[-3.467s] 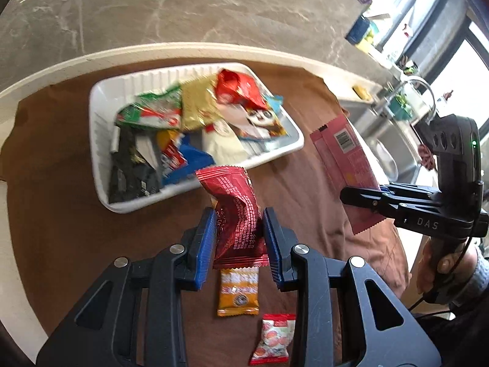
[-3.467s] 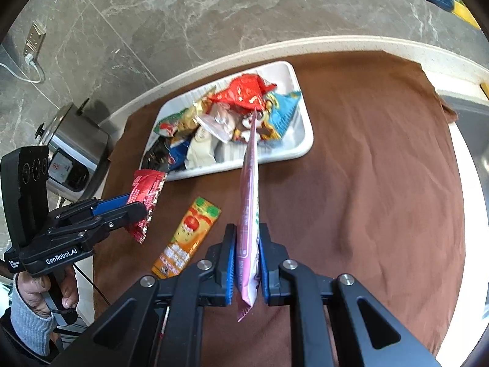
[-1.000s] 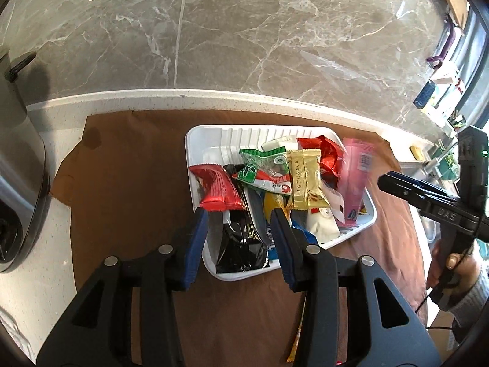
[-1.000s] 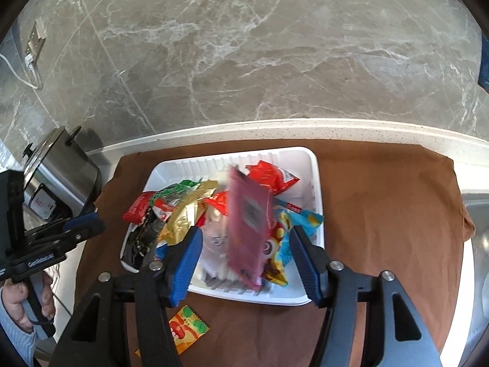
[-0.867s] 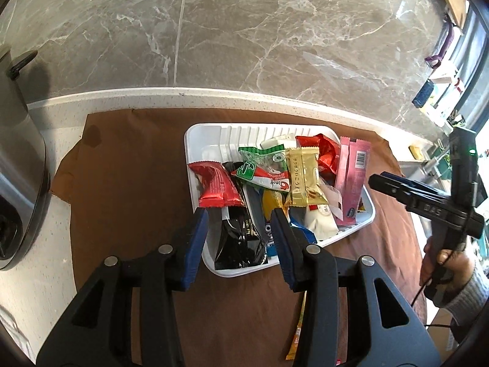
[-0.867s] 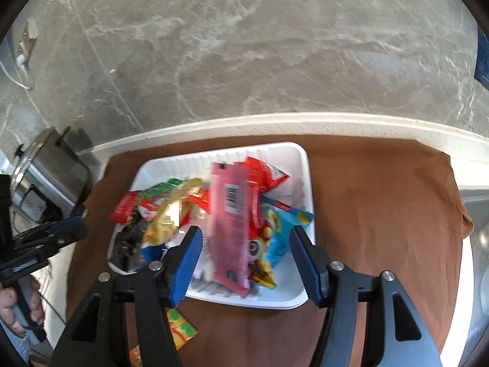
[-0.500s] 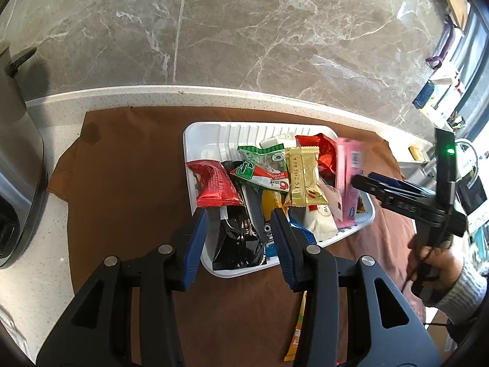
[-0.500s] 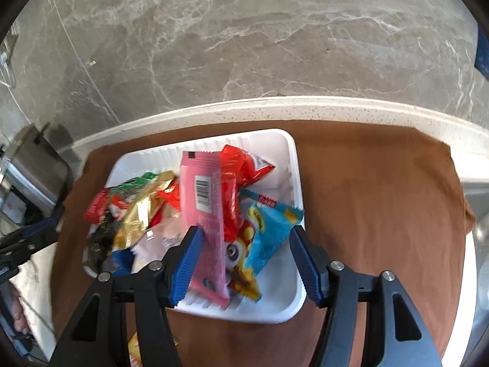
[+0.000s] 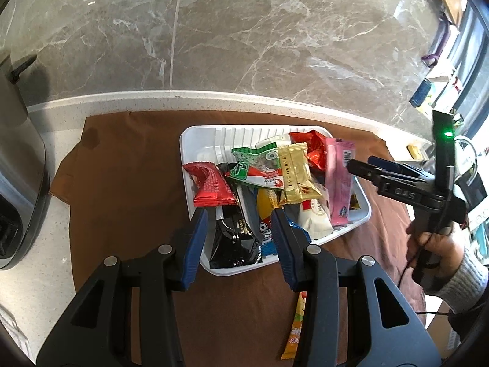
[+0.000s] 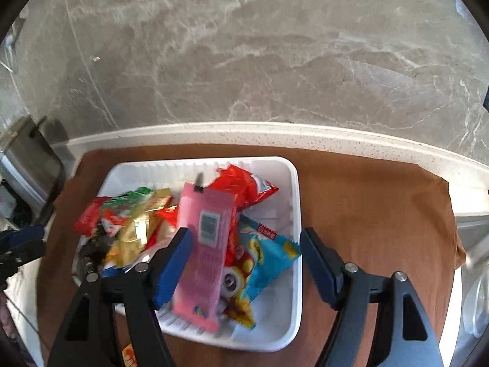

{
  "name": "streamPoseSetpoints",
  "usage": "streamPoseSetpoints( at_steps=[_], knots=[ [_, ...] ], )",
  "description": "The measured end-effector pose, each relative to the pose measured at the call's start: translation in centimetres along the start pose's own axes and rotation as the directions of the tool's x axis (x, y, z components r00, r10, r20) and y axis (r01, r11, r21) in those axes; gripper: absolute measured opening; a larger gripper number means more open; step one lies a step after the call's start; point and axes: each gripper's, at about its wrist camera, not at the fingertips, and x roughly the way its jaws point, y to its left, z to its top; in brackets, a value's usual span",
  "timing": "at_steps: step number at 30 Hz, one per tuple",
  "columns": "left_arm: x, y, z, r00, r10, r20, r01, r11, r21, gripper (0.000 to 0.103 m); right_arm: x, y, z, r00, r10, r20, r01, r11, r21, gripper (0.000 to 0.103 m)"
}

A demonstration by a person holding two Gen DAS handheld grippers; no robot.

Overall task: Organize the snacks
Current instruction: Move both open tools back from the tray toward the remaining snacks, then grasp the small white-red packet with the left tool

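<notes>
A white tray (image 9: 195, 134) on a brown cloth holds several snack packets; it also shows in the right wrist view (image 10: 293, 183). A red packet (image 9: 211, 185) lies at its left edge and a pink packet (image 9: 337, 174) near its right side, seen too in the right wrist view (image 10: 204, 253). My left gripper (image 9: 240, 224) is open and empty over the tray's near end. My right gripper (image 10: 244, 244) is open and empty just above the pink packet and a blue packet (image 10: 269, 257). An orange packet (image 9: 296, 330) lies on the cloth outside the tray.
A steel cooker (image 9: 18, 165) stands at the left on the white counter. A marble wall (image 9: 244, 39) rises behind. The brown cloth (image 10: 366, 202) extends right of the tray. Shelf items (image 9: 434, 70) and a sink area lie to the far right.
Both grippers carried packets to the tray and opened; the red and pink packets now lie in it. The right gripper has since moved nearer the tray.
</notes>
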Motion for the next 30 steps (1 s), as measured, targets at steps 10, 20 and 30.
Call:
streamPoseSetpoints(
  at_steps=[10, 20, 30],
  knots=[
    [-1.9, -3.4, -3.0, 0.999, -0.025, -0.029, 0.028, 0.994, 0.103, 0.041, -5.0, 2.5, -5.0, 0.991, 0.119, -0.059, -0.121, 0.992, -0.022, 0.076],
    [-2.3, -7.7, -10.9, 0.97, -0.11, -0.216, 0.166, 0.951, 0.259, 0.041, -3.9, 5.3, -11.0, 0.956, 0.187, -0.226, -0.201, 0.979, -0.041, 0.076],
    [-1.5, -11.6, -18.8, 0.917, -0.122, -0.38, 0.271, 0.89, 0.368, 0.041, -4.9, 5.8, -13.0, 0.949, 0.194, -0.25, -0.207, 0.978, -0.027, 0.076]
  ],
)
